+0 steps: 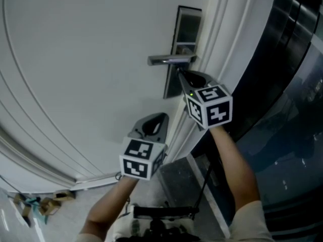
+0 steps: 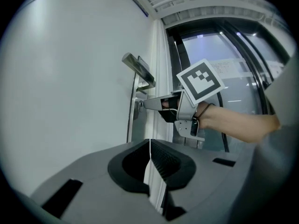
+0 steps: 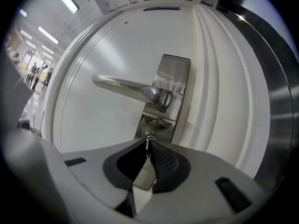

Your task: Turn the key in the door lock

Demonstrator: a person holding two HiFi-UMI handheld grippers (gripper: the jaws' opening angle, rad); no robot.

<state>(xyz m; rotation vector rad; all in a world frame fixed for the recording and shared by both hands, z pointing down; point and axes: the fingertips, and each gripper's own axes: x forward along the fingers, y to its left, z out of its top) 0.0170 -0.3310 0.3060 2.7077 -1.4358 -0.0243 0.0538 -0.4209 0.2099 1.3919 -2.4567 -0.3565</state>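
Observation:
A steel lock plate (image 1: pixel 185 34) with a lever handle (image 1: pixel 169 60) sits on the white door (image 1: pixel 81 69). My right gripper (image 1: pixel 181 75) points at the plate just under the handle. In the right gripper view the jaws of that gripper (image 3: pixel 148 144) are shut on a small silver key (image 3: pixel 149 139), whose tip is at the keyhole below the handle (image 3: pixel 126 87). The left gripper view shows the same contact from the side, the right gripper (image 2: pixel 143 104) against the plate (image 2: pixel 136 97). My left gripper (image 1: pixel 153 123) hangs lower, off the door, shut on nothing (image 2: pixel 150 146).
White door-frame mouldings (image 1: pixel 227 39) run beside the lock plate, with dark glass panels (image 1: pixel 287 84) to their right. Scraps of litter (image 1: pixel 43 203) lie on the floor at the lower left. A black bar (image 1: pixel 161 213) sits near the person's body.

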